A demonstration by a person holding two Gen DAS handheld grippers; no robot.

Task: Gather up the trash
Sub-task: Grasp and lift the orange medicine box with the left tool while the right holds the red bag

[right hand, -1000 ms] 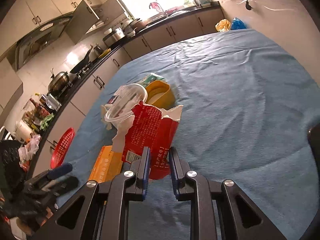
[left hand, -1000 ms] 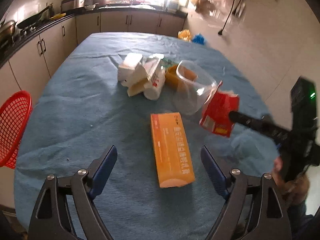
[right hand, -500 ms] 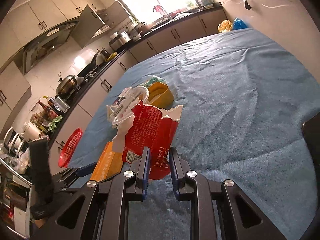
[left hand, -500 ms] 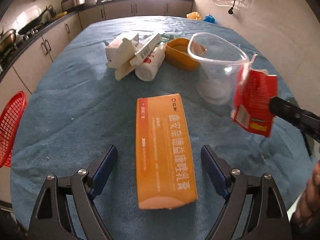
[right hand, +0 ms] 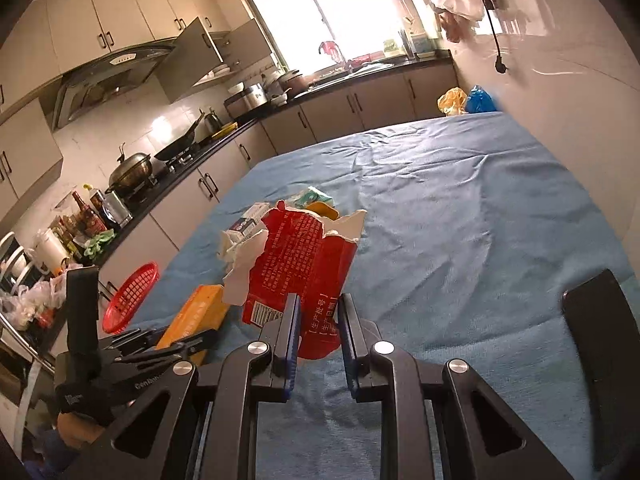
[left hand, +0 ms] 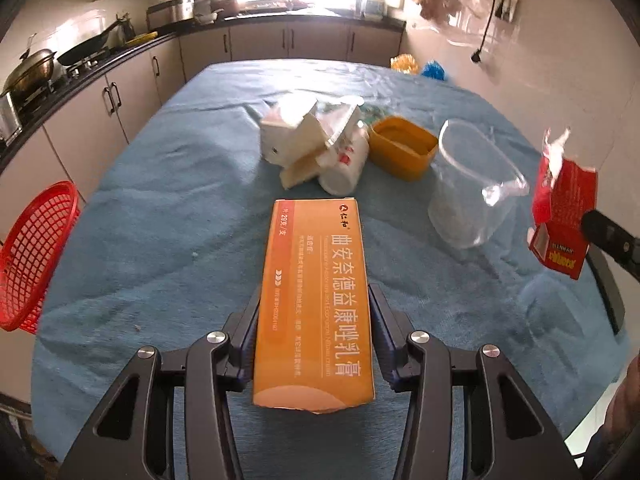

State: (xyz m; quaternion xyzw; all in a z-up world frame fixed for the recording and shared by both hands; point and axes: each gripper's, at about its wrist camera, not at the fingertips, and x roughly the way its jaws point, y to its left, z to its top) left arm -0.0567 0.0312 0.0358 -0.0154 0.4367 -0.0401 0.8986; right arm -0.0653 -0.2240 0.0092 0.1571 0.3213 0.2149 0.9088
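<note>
My left gripper [left hand: 314, 300] is shut on a long orange box [left hand: 316, 300] that lies on the blue table cloth [left hand: 160, 216]; both pads press its long sides. My right gripper [right hand: 318, 316] is shut on a torn red carton [right hand: 302, 268] and holds it above the cloth; the carton also shows at the right of the left wrist view [left hand: 562, 216]. A red basket [left hand: 32, 256] hangs off the table's left edge. In the right wrist view the left gripper [right hand: 176, 344] and the orange box [right hand: 196, 314] show at lower left.
On the cloth stand a clear plastic cup [left hand: 472, 184] on its side, a yellow tub [left hand: 402, 152], and a pile of white cartons with a small bottle [left hand: 316, 144]. Kitchen counters [left hand: 100, 64] run along the left and the back. A wall [left hand: 552, 60] is at the right.
My left gripper has moved forward over the orange box and closed on its sides. My right gripper has lifted the red carton higher and away from the clear cup.
</note>
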